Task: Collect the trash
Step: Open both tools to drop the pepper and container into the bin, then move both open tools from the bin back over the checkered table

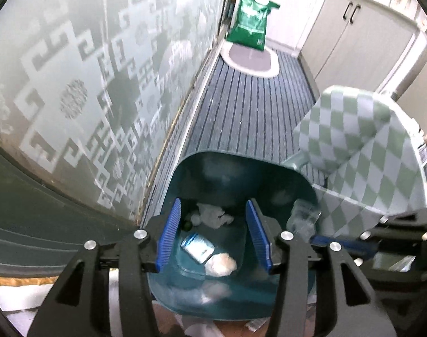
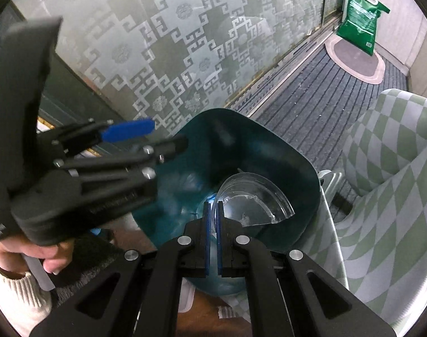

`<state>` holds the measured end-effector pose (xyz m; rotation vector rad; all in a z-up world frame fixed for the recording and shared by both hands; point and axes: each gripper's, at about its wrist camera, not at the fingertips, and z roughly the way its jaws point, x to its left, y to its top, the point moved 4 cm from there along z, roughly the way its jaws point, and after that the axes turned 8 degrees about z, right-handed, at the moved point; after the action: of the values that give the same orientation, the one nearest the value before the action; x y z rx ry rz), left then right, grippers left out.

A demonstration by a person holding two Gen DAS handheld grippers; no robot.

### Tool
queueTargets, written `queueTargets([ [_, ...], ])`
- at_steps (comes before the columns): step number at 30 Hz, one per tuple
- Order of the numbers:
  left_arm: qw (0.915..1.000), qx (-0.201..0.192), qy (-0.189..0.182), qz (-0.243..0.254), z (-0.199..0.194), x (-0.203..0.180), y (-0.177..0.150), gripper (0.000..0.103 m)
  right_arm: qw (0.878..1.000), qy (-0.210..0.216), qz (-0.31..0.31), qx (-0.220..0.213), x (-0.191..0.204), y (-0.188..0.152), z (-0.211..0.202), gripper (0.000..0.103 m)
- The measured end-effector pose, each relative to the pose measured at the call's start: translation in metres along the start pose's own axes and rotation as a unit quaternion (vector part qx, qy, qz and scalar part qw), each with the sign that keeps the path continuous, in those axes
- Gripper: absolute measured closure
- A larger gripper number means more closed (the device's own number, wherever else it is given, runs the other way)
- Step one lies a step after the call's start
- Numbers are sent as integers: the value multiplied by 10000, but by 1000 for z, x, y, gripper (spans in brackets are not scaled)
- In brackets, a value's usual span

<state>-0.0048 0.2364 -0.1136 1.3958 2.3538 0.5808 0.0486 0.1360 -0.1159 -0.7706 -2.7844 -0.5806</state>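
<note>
A teal trash bin (image 1: 235,168) stands on the floor below both grippers; it also shows in the right wrist view (image 2: 269,146). Inside lie crumpled white tissues (image 1: 213,214), a blue-white wrapper (image 1: 198,248) and a white wad (image 1: 221,264). My left gripper (image 1: 213,236) is open and empty over the bin mouth; it also shows in the right wrist view (image 2: 146,137). My right gripper (image 2: 212,224) is shut on a clear broken plastic container (image 2: 258,196) and holds it over the bin. The container also shows at the bin's right rim in the left wrist view (image 1: 303,216).
A chair with a green-white checked cover (image 1: 362,146) stands right of the bin. A frosted patterned glass door (image 1: 87,78) runs along the left. A striped floor mat (image 1: 250,106) leads to a green bag (image 1: 250,19) and white cabinets (image 1: 354,42).
</note>
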Motion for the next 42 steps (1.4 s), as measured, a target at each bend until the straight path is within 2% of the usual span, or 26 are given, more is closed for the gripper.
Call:
queueTargets([
  [5,9987,-496,-32,-66,-19,2,10,46,10000,46,-17,38,2,-3,4,99],
  [10,9939,-1082,-66,-177,-39,3,19,43,9999,135,5,15,3,-3,2,99],
  [12,9918,-1250,-136,-213,-45,3,22,42,9998,189,29,-16,4,-3,0,95],
  [14,9892,-1434,-215,-233,-51,2,25,40,9995,284,78,-65,4,-4,-4,81],
  [16,9873,-1544,-289,-218,-54,-1,26,39,9993,322,120,-143,4,-3,-8,75],
  [21,9803,-1924,-432,-103,-67,-8,27,33,9977,418,65,-522,8,1,-30,75],
  [25,9690,-2400,-576,-120,-84,-11,29,28,9954,423,21,-859,7,2,-50,75],
  [29,9593,-2730,-702,-156,-97,-12,30,24,9906,300,23,-1336,0,3,-75,60],
  [33,9528,-2929,-794,-49,-104,-19,31,21,9852,235,110,-1696,-11,-1,-99,58],
  [35,9505,-2993,-839,43,-105,-25,32,20,9821,180,172,-1867,-19,-2,-110,53],
  [42,9466,-3059,-918,447,-102,-53,33,14,9736,-110,360,-2249,-49,-18,-144,44],
])
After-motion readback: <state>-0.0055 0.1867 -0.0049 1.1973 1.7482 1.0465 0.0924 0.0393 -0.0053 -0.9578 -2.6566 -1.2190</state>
